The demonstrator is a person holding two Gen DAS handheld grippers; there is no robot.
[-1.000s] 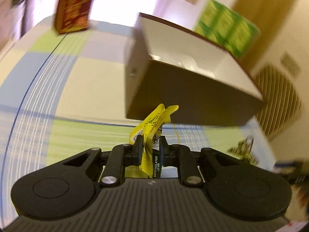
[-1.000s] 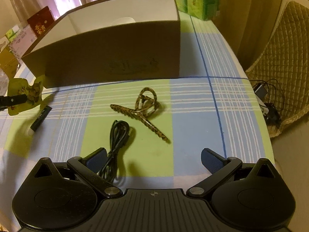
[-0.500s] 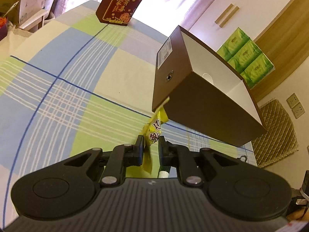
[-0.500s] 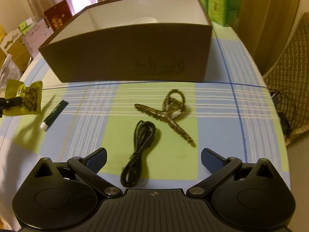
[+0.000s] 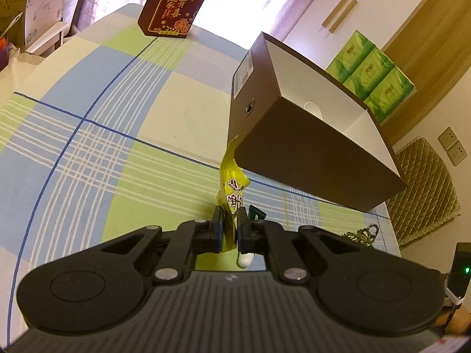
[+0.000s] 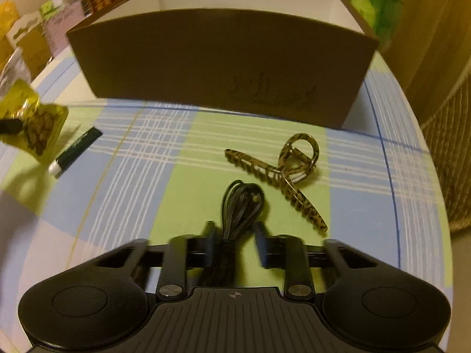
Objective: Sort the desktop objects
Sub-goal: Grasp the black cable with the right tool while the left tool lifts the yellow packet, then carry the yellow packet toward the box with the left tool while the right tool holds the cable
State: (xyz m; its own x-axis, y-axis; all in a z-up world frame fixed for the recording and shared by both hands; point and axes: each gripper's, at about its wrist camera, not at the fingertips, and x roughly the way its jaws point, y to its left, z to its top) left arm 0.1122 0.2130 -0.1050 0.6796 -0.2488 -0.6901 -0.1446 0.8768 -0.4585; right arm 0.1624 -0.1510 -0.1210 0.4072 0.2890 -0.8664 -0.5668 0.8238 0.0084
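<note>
Fingers of the left gripper (image 5: 229,227) are pinched tight on a yellow snack packet (image 5: 231,184), which stands up between them, lifted clear of the checked tablecloth (image 5: 97,153). Just under and to the right of those fingers lies a dark tube with a white cap (image 5: 248,241) on the cloth. In the right wrist view the right gripper (image 6: 234,240) sits low over a coiled black cable (image 6: 240,203); its fingers flank the cable's near end with a gap on the right side, and motion blur makes it impossible to tell whether they grip it. Just beyond the cable, and to its right, rests a tortoiseshell hair claw (image 6: 282,173), flat on a green square. Farther off stands the open brown cardboard box (image 6: 217,61), white inside, its long wall facing the right gripper. Behind it are a dark red gift box (image 5: 176,3) at the table's far edge and stacked green tissue packs (image 5: 372,73).
</note>
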